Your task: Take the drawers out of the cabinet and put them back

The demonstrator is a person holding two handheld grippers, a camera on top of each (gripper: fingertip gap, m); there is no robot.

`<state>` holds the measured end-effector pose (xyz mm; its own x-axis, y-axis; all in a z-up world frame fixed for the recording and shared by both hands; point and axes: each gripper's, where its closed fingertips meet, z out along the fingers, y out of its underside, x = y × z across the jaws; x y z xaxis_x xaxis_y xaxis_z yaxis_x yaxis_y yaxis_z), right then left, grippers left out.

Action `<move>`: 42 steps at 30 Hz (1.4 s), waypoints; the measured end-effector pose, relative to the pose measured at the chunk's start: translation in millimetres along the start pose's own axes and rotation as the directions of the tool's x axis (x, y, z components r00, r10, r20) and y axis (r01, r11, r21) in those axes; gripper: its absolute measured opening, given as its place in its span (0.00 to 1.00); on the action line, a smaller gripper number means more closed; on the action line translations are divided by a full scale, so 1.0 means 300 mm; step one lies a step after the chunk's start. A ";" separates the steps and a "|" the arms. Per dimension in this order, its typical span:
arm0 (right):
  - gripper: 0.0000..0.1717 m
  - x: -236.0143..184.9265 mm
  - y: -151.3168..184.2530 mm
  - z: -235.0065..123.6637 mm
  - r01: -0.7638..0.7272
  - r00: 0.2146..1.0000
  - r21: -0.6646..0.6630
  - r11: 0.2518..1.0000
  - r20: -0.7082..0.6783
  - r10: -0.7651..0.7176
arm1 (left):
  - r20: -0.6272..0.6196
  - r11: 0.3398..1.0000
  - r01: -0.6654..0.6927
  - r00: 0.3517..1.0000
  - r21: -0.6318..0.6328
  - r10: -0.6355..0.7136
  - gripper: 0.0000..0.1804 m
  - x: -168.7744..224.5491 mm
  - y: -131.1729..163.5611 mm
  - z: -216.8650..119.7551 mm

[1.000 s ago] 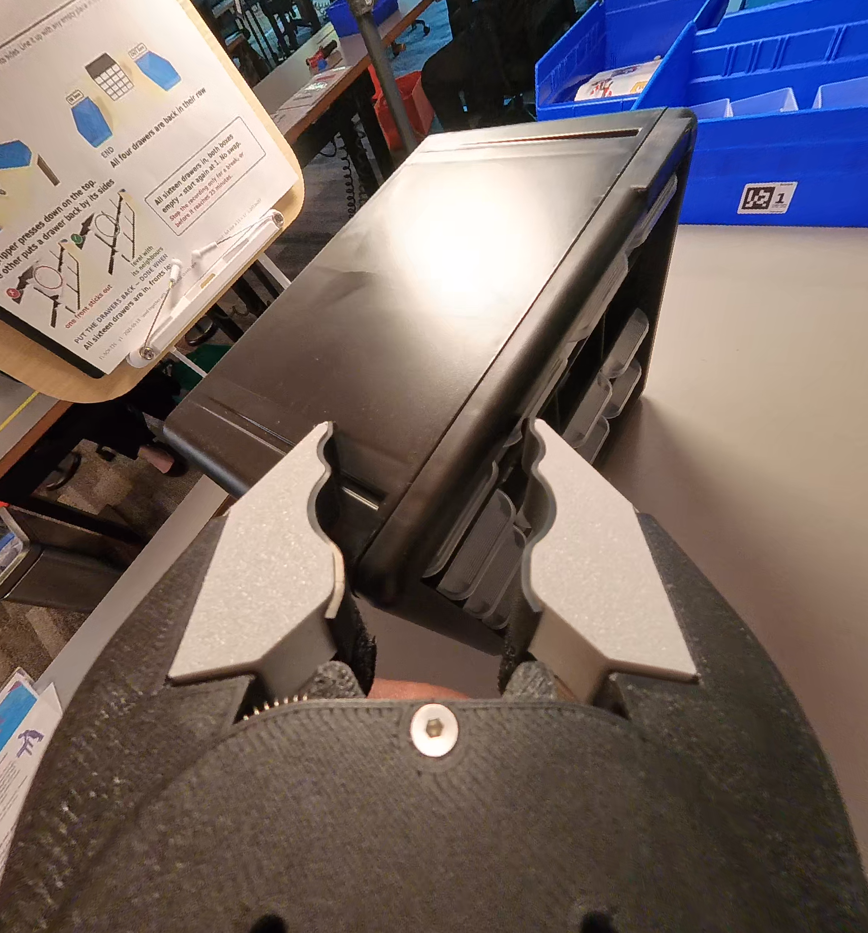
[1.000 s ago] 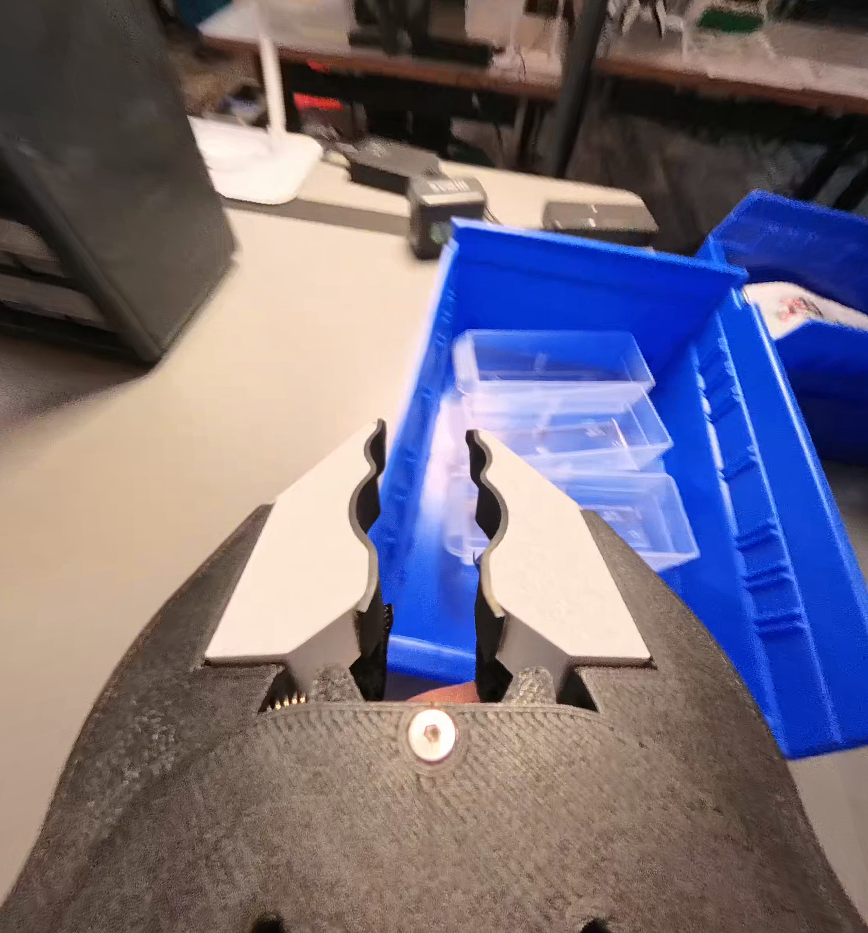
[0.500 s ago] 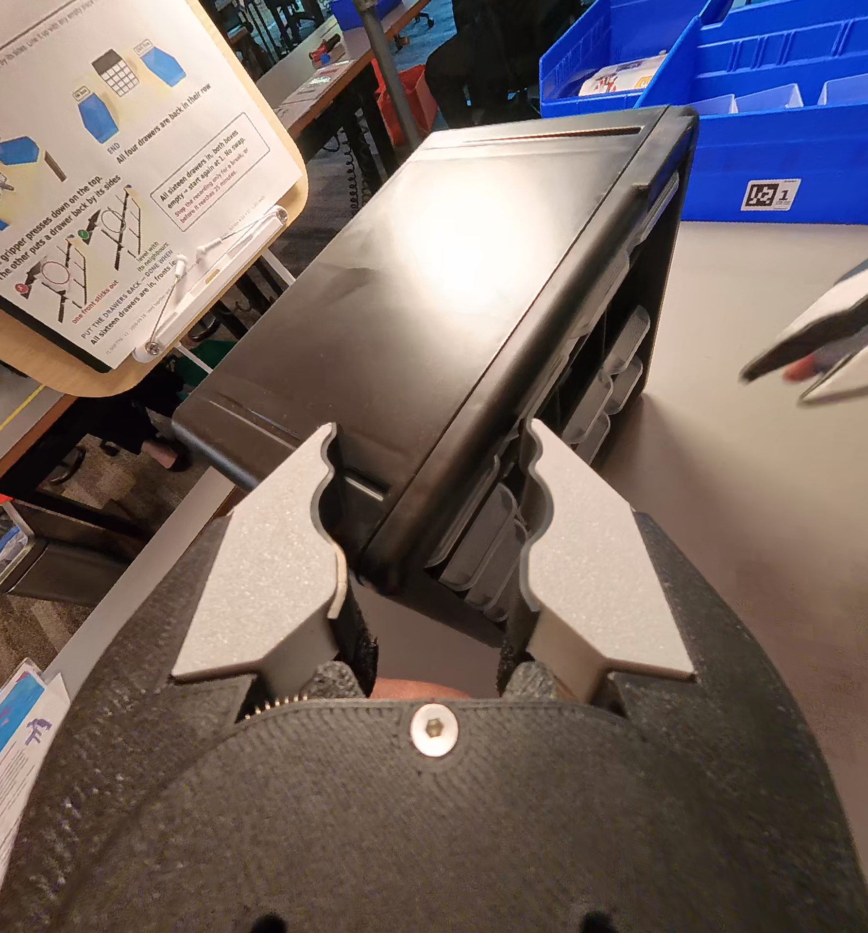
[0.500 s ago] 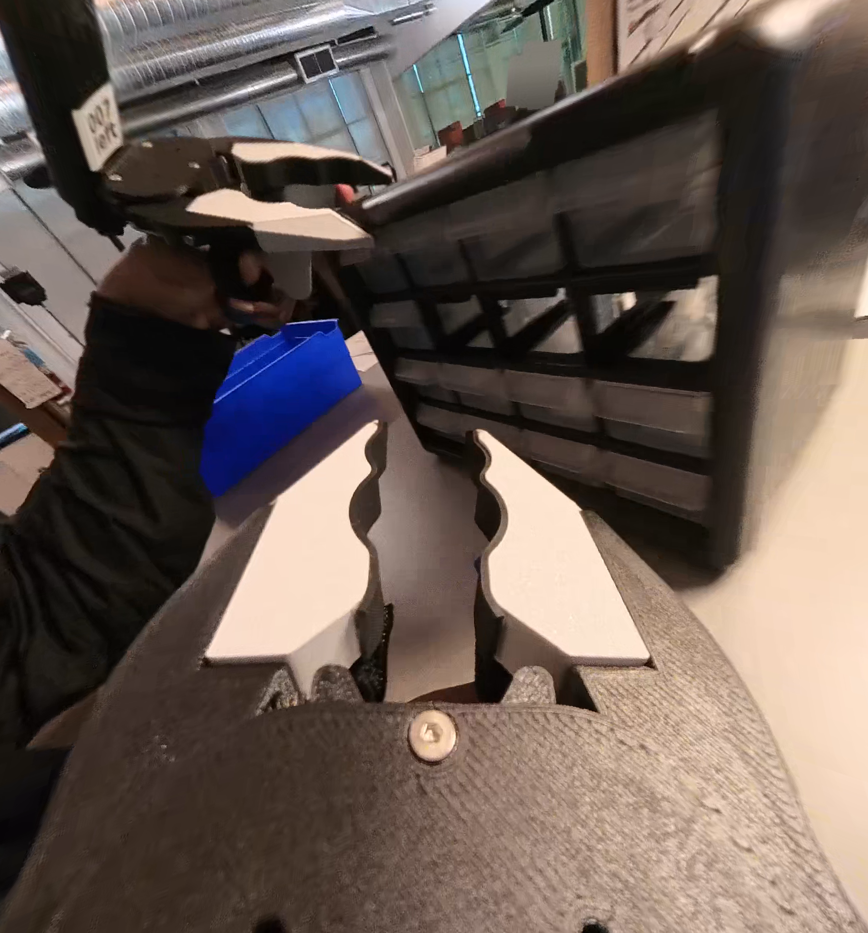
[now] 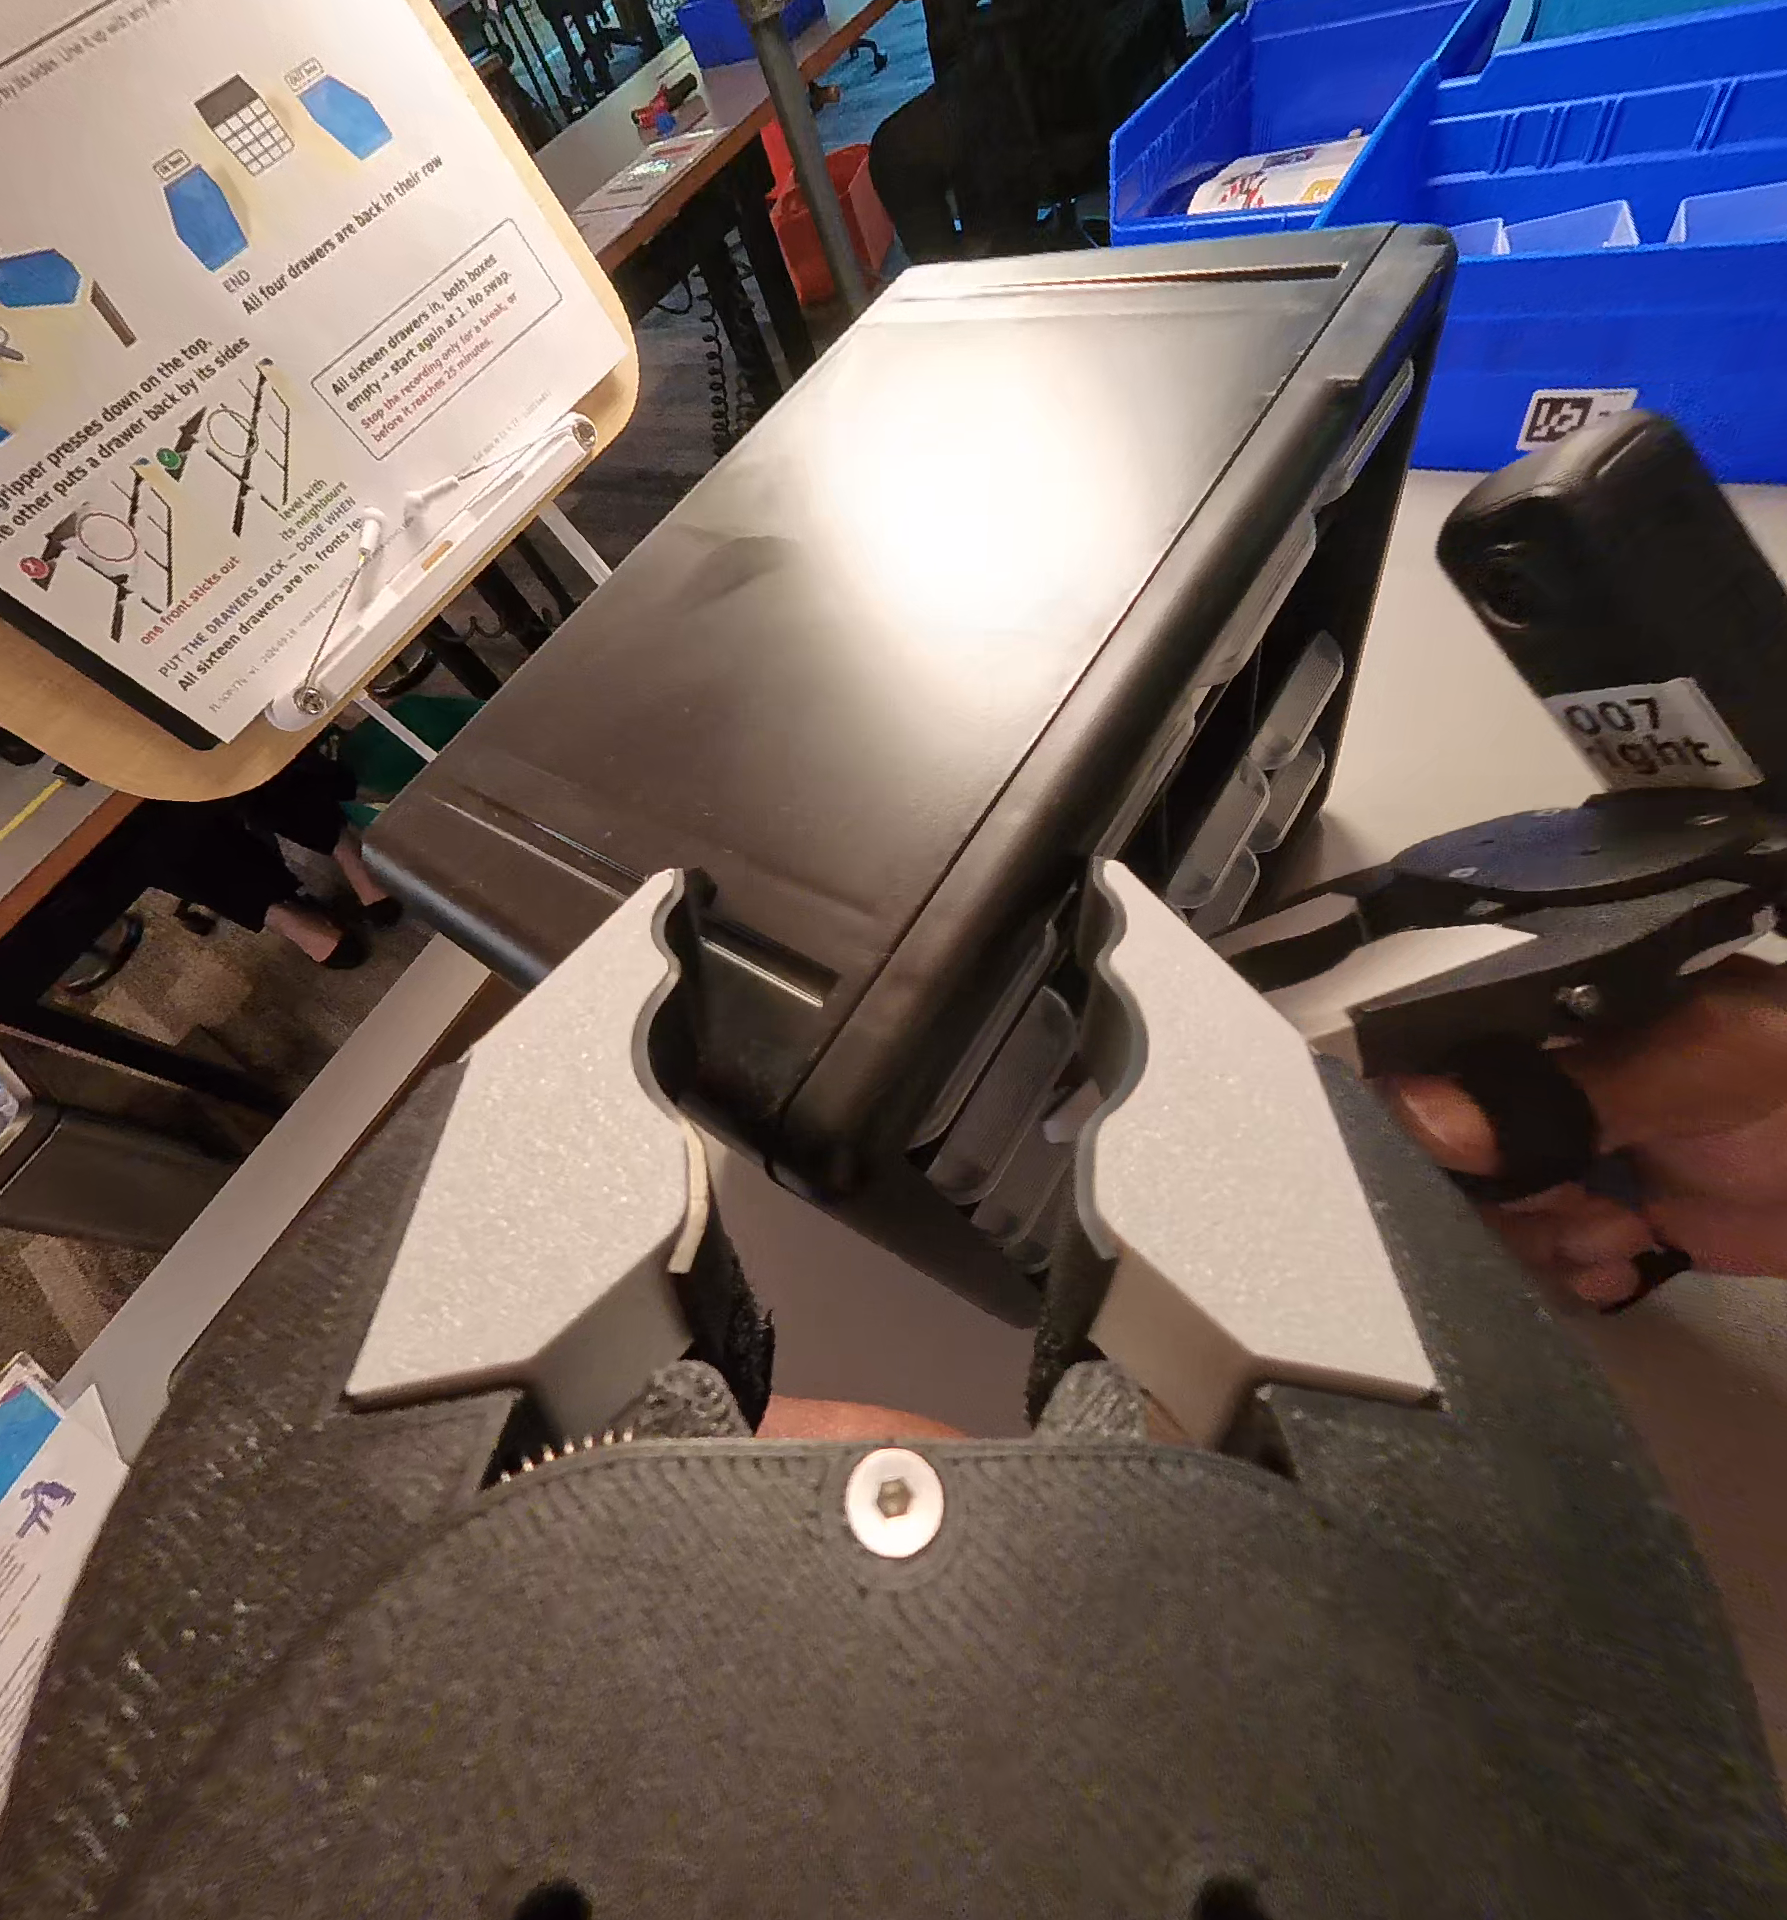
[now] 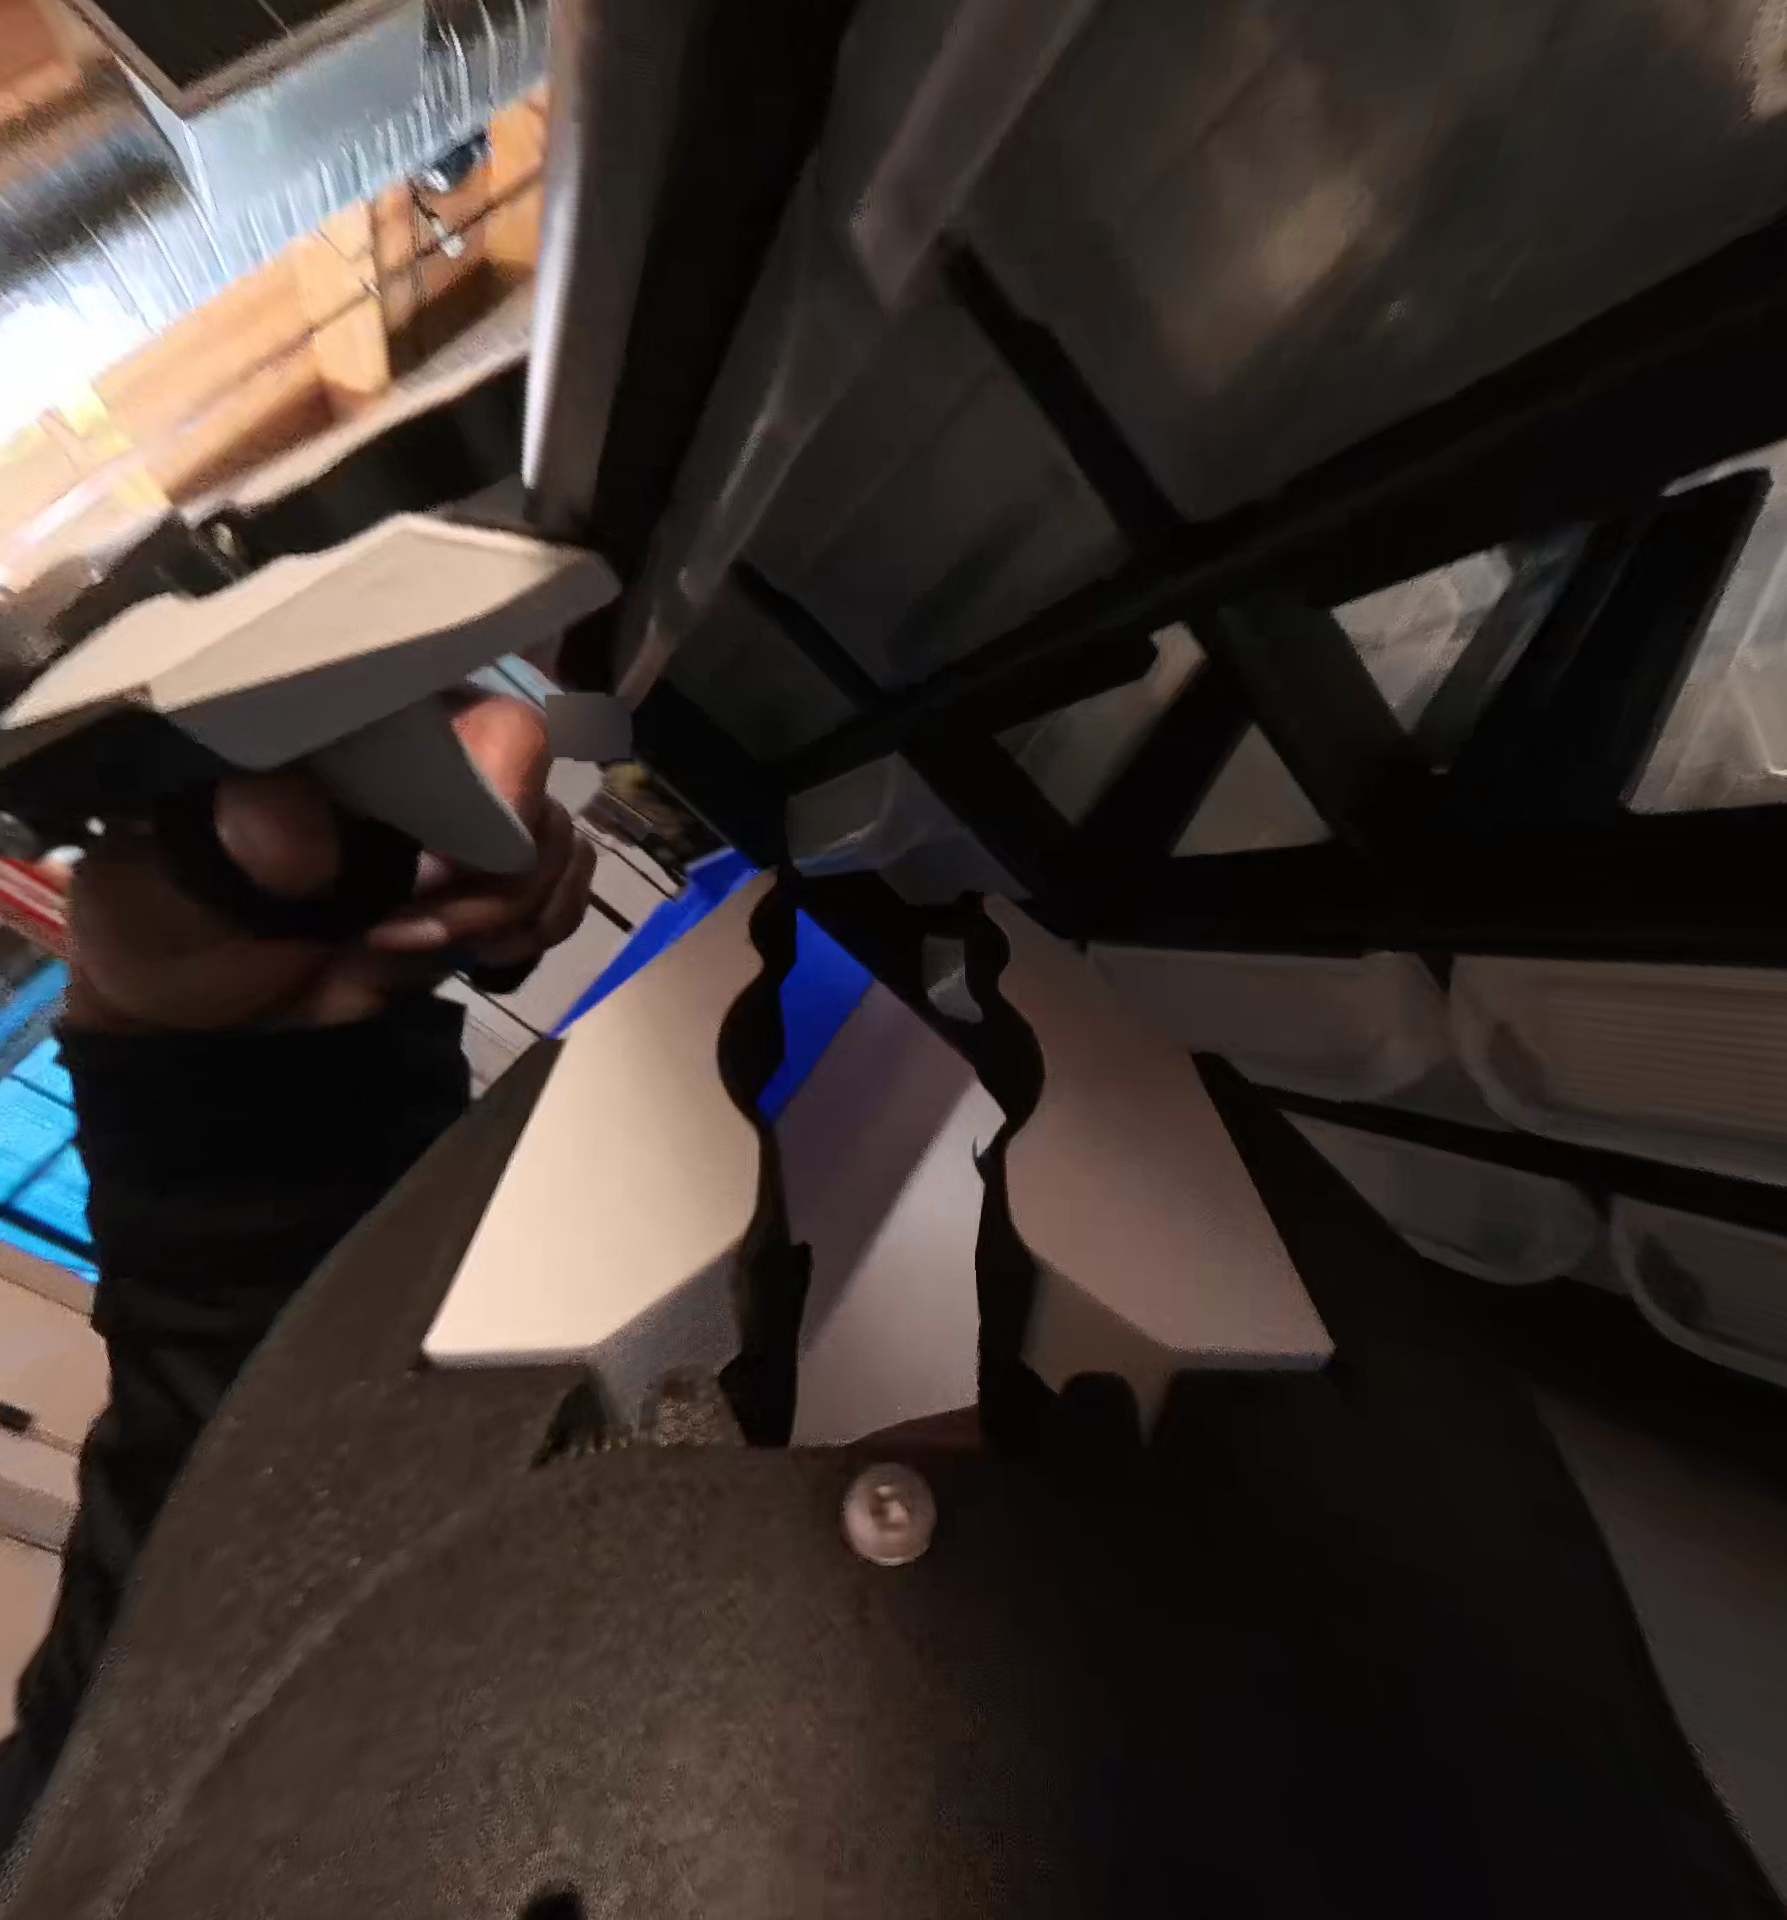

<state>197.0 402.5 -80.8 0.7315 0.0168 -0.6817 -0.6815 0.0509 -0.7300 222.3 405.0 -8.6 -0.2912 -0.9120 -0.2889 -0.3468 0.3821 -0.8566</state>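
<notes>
Drawers of clear plastic (image 5: 1003, 1101) sit in the slots of the black cabinet (image 5: 930, 582), which stands on the pale grey surface (image 5: 1491, 582) with its glossy top catching a bright glare. Behind it, blue bins (image 5: 1637, 281) line the far edge of the surface, and to the left a wooden board carrying an instruction sheet (image 5: 193, 343) leans on a stand. In the left wrist view the left tool (image 5: 884, 914) hovers at the cabinet's near top corner with its jaws spread wide — the front edge of the cabinet runs between the two grey fingers (image 5: 556, 1101), yet neither pad presses on it, so it grasps nothing. At the right of that view the right tool (image 5: 1315, 966) comes in low towards the cabinet's front, held in a person's hand (image 5: 1699, 1143). The right wrist view is blurred and tilted: it looks up at the cabinet face (image 6: 1336, 644), where the black frame bars cross, several slots show drawer fronts (image 6: 1647, 1039) and at least one slot looks open. There the right tool (image 6: 873, 914) has its jaws partly apart, tips right at a small clear drawer front (image 6: 868, 831) near the frame's corner — whether the pads touch it cannot be told through the blur. The left tool (image 6: 328, 634) shows beyond, at the cabinet's upper edge, in a hand (image 6: 276, 914) with a dark sleeve (image 6: 245, 1143).
</notes>
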 end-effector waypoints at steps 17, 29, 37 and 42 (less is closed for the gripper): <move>0.04 -0.153 0.074 -0.126 -0.189 0.975 0.092 0.978 0.132 0.176 | 0.008 1.000 -0.008 1.000 -0.004 0.008 0.39 0.006 -0.005 0.005; 0.03 -0.286 0.138 -0.268 -0.287 0.941 0.107 0.952 0.219 0.259 | 0.012 1.000 -0.009 1.000 -0.006 0.009 0.39 0.006 -0.006 0.008; 0.02 -0.299 0.156 -0.349 -0.332 0.926 0.099 0.938 0.223 0.304 | 0.013 1.000 -0.009 1.000 -0.005 0.009 0.39 0.006 -0.006 0.009; 0.02 -0.222 0.233 -0.437 -0.389 0.916 0.055 0.920 0.130 0.380 | 0.014 1.000 -0.010 1.000 -0.005 0.010 0.39 0.006 -0.006 0.009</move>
<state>97.6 274.0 -92.8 0.4142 0.1646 -0.8952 -0.9100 0.0955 -0.4035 224.9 402.2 -8.7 -0.2825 -0.9102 -0.3029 -0.3486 0.3916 -0.8515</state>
